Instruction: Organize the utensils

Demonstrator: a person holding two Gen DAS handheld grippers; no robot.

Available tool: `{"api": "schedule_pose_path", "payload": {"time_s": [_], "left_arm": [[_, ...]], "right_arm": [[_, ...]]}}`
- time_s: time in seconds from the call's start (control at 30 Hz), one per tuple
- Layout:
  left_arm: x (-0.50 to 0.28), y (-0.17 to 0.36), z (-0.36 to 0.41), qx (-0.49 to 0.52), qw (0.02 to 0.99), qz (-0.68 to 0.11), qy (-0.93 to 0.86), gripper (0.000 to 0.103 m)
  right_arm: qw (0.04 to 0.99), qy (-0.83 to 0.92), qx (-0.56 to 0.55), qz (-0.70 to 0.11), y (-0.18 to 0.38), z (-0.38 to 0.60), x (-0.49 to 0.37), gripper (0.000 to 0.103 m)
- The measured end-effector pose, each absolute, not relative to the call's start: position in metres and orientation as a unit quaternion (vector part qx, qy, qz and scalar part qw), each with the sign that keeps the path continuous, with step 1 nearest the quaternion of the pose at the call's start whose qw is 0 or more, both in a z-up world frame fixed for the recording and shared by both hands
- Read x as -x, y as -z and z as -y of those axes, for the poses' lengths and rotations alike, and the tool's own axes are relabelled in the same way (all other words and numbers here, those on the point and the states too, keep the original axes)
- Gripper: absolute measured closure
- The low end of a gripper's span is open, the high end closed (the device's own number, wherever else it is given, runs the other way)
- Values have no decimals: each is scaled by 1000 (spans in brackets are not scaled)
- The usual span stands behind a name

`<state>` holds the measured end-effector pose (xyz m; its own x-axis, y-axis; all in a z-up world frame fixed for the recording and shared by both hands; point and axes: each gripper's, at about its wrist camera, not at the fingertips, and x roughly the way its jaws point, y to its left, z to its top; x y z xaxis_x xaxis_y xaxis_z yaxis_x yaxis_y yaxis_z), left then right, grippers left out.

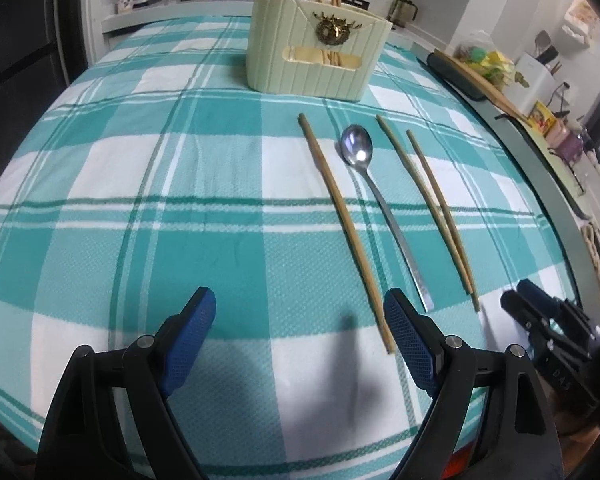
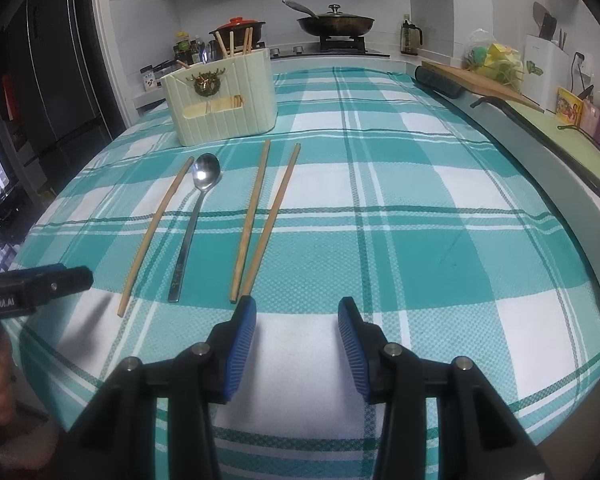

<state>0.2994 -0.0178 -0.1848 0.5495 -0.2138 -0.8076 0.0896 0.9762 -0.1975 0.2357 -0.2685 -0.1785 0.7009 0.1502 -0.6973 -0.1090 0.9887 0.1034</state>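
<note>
I have both grippers hanging over the near edge of the checked cloth [image 1: 100, 184], empty. My left gripper [image 1: 300, 336] gapes wide beside the lone chopstick [image 1: 342, 220]; my right gripper [image 2: 297, 332] stands half open by the chopstick pair [image 2: 262, 216]. The spoon [image 2: 196, 208] lies between, all aligned toward the far holder [image 1: 316, 52], ready for lifting. Only the right view shows the stove pan [image 2: 336, 24] fully.
</note>
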Motion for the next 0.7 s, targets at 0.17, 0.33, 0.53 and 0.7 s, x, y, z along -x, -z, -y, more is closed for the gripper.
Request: {"api": "schedule_pose_path", "payload": {"time_s": [0.17, 0.33, 0.53, 0.7], "left_arm": [[-339, 184, 30, 48, 883, -461, 80, 14], [-360, 200, 46, 15, 881, -468, 64, 14], [-362, 207, 54, -13, 882, -469, 45, 14], [-360, 210, 52, -14, 882, -469, 42, 13]], "right_arm": [[924, -70, -24, -376, 177, 266, -233, 60], [924, -63, -40, -374, 170, 278, -242, 60], [908, -89, -61, -406, 166, 278, -283, 60], [897, -98, -57, -427, 178, 259, -314, 62]]}}
